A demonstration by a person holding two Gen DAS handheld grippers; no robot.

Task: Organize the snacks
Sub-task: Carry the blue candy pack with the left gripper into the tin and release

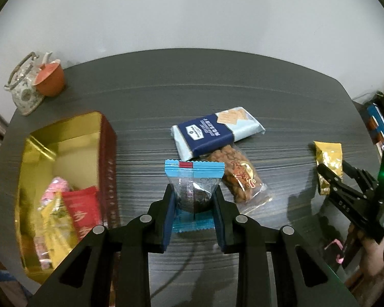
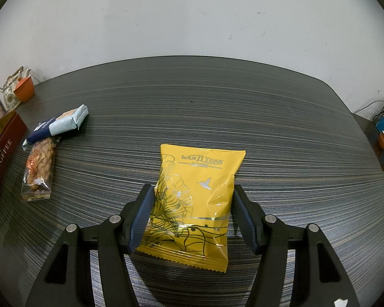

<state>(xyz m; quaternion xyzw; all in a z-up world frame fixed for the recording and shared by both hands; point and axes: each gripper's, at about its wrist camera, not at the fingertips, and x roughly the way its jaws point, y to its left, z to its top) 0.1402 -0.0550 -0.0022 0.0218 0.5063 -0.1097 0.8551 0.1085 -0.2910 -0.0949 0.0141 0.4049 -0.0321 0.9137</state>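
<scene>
Two grippers were loaded. The left gripper (image 1: 193,202) was clamped on a clear, blue-edged packet with a dark round snack (image 1: 194,192), long axis pointing away from the camera, above the dark striped table (image 1: 281,97). Just beyond lay a clear bag of brown nuts (image 1: 239,176) under a navy and pale-blue cracker pack (image 1: 217,131). An open gold-lined red tin (image 1: 64,179) sat left, holding wrappers. The right gripper (image 2: 192,215) straddled a yellow foil pouch (image 2: 195,199), lengthwise between the pads; whether both pads pressed, I couldn't tell.
</scene>
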